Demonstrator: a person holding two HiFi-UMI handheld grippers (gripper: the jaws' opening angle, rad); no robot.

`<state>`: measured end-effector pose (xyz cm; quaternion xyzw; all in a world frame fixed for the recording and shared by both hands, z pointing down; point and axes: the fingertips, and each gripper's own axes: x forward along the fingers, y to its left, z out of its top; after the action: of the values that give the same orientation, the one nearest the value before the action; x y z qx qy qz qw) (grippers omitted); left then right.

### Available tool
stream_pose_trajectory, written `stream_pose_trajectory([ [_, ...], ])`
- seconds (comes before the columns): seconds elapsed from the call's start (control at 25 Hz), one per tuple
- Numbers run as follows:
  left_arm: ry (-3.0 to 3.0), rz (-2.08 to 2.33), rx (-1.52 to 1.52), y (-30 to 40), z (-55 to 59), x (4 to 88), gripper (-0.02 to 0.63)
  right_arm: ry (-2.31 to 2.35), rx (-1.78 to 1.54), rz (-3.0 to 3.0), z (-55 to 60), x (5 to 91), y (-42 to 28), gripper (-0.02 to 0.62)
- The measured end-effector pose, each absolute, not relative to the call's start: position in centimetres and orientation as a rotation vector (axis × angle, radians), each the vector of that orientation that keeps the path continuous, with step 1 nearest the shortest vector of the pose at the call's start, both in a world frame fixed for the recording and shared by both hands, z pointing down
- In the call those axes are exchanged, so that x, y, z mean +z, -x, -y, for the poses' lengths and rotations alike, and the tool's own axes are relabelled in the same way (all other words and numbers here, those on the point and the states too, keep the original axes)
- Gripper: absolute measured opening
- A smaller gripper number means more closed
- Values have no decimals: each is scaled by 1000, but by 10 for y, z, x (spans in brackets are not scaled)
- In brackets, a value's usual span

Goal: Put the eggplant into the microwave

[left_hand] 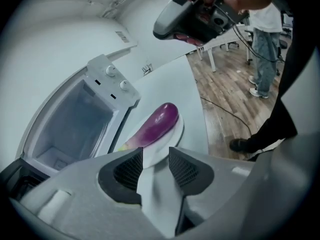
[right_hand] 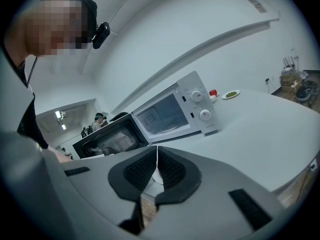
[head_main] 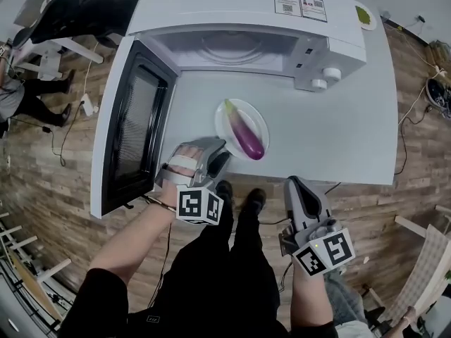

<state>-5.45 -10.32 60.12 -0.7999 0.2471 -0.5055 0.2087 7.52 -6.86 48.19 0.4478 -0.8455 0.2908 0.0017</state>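
Half of the microwave's (head_main: 239,13) cavity hides under its own top in the head view; its door (head_main: 134,129) stands wide open. The eggplant (head_main: 244,134) lies on a white plate (head_main: 220,118) on the table (head_main: 338,132) before it. The left gripper (head_main: 220,159) slants down at the plate's near rim, jaws spread, gripping nothing. The right gripper (head_main: 297,185) hangs beyond the table's edge, jaws pressed together, empty.

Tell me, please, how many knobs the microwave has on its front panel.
2. The upper knob sits on the microwave, to the right of its open cavity, and the lower knob is just below it. None seems hidden.
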Motion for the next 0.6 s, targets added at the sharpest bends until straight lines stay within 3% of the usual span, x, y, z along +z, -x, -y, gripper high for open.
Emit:
stream_pose_trajectory([
  [0.6, 2047, -533, -1449, 51, 105, 625, 156, -1457, 940, 2618, 61, 491, -91, 17],
])
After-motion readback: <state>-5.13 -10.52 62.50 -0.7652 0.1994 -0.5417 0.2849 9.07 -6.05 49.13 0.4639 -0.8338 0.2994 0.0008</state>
